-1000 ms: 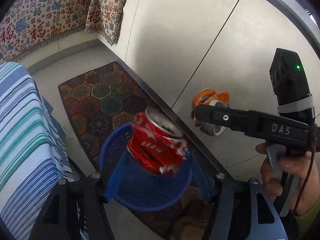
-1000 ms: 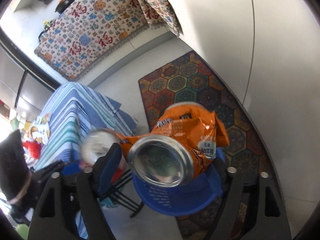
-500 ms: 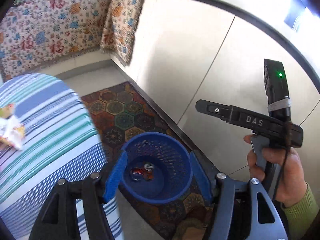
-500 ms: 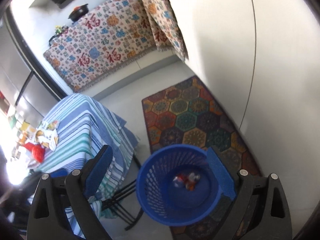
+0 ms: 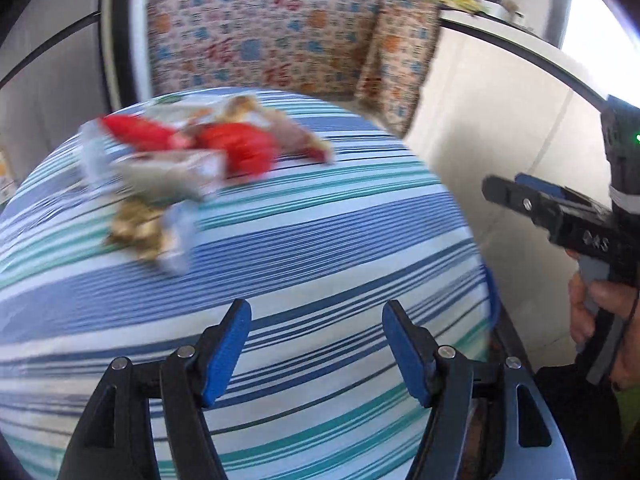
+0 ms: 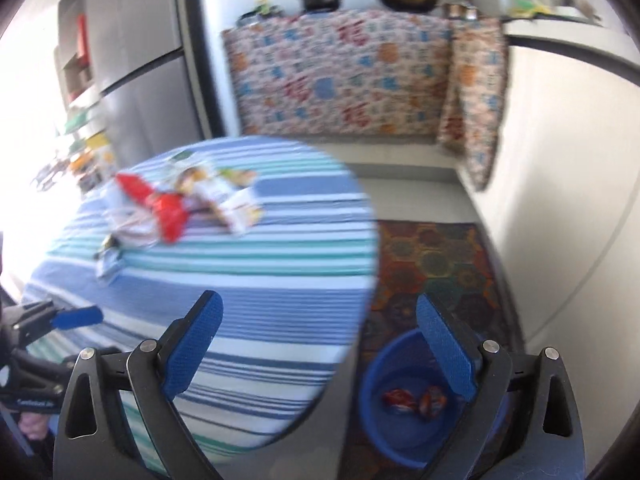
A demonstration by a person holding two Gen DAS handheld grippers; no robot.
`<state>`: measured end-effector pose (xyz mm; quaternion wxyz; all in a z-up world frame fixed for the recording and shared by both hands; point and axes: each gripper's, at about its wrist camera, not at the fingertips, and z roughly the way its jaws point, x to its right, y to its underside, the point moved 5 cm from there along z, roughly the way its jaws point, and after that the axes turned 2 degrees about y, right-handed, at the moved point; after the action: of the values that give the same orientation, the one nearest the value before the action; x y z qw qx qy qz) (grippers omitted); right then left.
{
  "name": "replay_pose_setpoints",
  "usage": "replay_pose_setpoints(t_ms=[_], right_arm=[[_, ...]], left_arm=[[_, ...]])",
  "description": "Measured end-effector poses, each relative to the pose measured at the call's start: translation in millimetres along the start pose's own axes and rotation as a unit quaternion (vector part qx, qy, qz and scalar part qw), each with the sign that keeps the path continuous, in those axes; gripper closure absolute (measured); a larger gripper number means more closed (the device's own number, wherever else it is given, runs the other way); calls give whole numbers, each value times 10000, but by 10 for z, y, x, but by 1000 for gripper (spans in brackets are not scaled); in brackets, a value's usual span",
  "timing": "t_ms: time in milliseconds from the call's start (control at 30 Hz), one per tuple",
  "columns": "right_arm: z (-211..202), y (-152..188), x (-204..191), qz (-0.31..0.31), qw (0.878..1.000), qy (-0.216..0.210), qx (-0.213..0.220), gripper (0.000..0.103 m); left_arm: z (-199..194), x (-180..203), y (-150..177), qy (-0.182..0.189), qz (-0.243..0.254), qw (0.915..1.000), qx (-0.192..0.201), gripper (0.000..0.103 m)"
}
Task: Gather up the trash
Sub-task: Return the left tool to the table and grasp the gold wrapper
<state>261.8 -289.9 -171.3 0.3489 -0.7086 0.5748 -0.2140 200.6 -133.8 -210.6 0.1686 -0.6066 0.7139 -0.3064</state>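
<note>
Both crushed cans (image 6: 414,399) now down inside blue basket (image 6: 374,384)

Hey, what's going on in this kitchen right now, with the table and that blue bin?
A person is clearing trash with a handheld gripper in each hand. Two crushed cans already lie in the blue bin on the floor beside the striped table. Both the left gripper and the right gripper are open with nothing between the jaws, which have just been opening, and face the pile of wrappers left on the table.
</note>
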Motion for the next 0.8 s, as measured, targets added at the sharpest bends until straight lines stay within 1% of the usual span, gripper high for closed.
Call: replay_pose_setpoints(t_ms=[33, 133, 200, 267, 300, 333, 400, 433, 567, 667, 733, 800], right_arm=[[101, 25, -187, -101, 9998, -108, -124, 5], [373, 103, -637, -452, 9978, -222, -424, 5], [551, 158, -818, -683, 9957, -185, -601, 5], [676, 218, -920, -798, 9939, -148, -752, 5], [748, 243, -943, -830, 9926, -138, -870, 5], [791, 251, -945, -787, 9927, -178, -895, 5], [838, 232, -936, -746, 9933, -145, -876, 2], [835, 237, -933, -755, 9933, -149, -864, 1], [838, 244, -937, -770, 9936, -169, -812, 0], [826, 247, -932, -773, 9936, -183, -803, 0], [825, 247, -930, -775, 9936, -183, -798, 0], [819, 241, -927, -778, 9936, -198, -792, 0]], left_arm=[[-30, -144, 40, -131, -108, 9999, 23, 33], [-65, -475, 121, -420, -361, 9985, 17, 33], [-47, -627, 154, -488, -505, 9975, -45, 33], [-74, -698, 167, -466, -551, 9974, 1, 32], [-63, -699, 156, -481, -543, 9974, -20, 32], [-58, -671, 156, -502, -516, 9974, -13, 31], [-38, -652, 129, -570, -459, 9973, -21, 31], [32, -642, 74, -599, -459, 9971, -28, 31], [136, -660, -65, -560, -703, 9959, -58, 31], [279, -648, -267, -702, -754, 9946, -87, 31], [379, -676, -355, -991, -740, 9923, -107, 31], [427, -773, -383, -1114, -891, 9897, -129, 31]])
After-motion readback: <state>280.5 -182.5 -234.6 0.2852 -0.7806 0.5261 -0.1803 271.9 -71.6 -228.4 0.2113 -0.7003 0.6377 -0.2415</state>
